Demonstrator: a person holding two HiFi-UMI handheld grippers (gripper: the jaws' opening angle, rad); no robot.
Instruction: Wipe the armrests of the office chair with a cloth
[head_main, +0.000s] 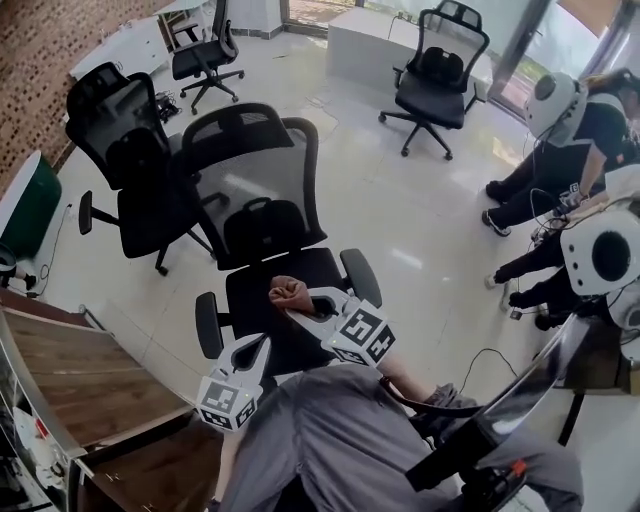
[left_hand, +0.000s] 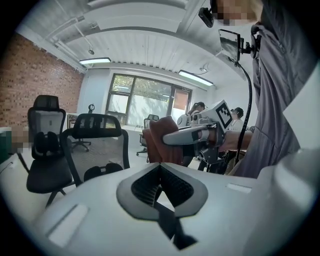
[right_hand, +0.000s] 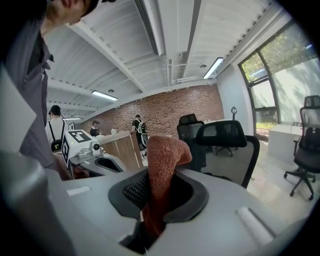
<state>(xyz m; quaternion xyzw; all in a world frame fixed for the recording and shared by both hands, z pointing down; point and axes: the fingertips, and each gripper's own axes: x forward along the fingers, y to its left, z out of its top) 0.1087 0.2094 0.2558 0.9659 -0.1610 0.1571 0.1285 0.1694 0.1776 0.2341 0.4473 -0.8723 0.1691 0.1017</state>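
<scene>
While held over chair (head_main: 262, 190), not yet wiping: cloth (head_main: 289, 293) pinched in right gripper (head_main: 299, 307); left gripper (head_main: 261, 348) closed, empty; both armrests (head_main: 208, 325) remaining.

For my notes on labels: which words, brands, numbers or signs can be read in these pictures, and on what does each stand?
No text can be read.
The marker cube on the left hand-held gripper and that on the right hand-held gripper carry only black-and-white square patterns, no letters.
The cloth and office chair bear none.

A spare black chair (head_main: 135, 165) stands near the brick wall (head_main: 40, 70).
</scene>
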